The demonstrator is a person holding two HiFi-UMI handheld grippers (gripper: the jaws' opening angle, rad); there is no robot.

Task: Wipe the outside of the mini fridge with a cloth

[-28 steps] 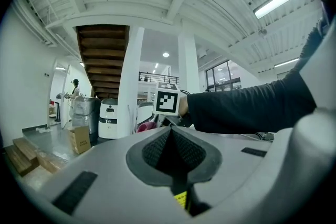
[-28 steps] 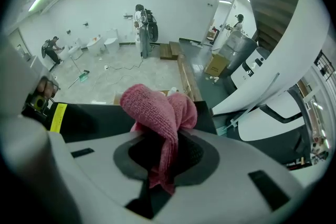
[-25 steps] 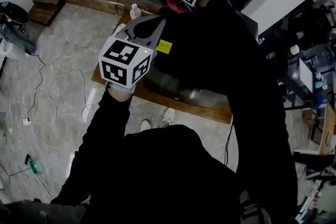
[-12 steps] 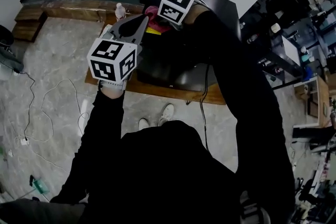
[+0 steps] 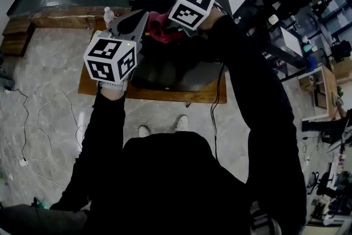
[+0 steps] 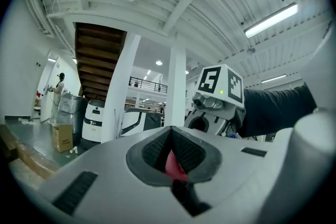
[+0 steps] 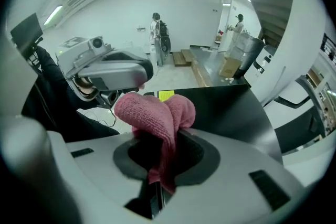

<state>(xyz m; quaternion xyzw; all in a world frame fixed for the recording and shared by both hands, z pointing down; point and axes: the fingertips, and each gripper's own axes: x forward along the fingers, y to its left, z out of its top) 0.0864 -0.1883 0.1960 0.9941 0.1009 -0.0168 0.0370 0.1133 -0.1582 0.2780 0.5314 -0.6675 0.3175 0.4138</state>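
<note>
L tool (image 6: 171, 139), R tool (image 7: 170, 145) both clamped on pink cloth (image 7: 154, 110) at mini fridge (image 7: 227, 108); yellow label (image 7: 166, 95) illegible.

The view pulls back and the mini fridge (image 5: 170, 69) now shows far more of its dark top, where a second ago the arms hid most of it. In the head view the left claw (image 5: 142, 15) has slid left and the right claw (image 5: 177, 27) sits lower. More of the pink cloth (image 5: 157, 30) shows between them.

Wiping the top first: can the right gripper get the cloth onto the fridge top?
Probably yes: the right gripper holds the cloth over the mini fridge, whose black top looks bare beneath it.
</note>
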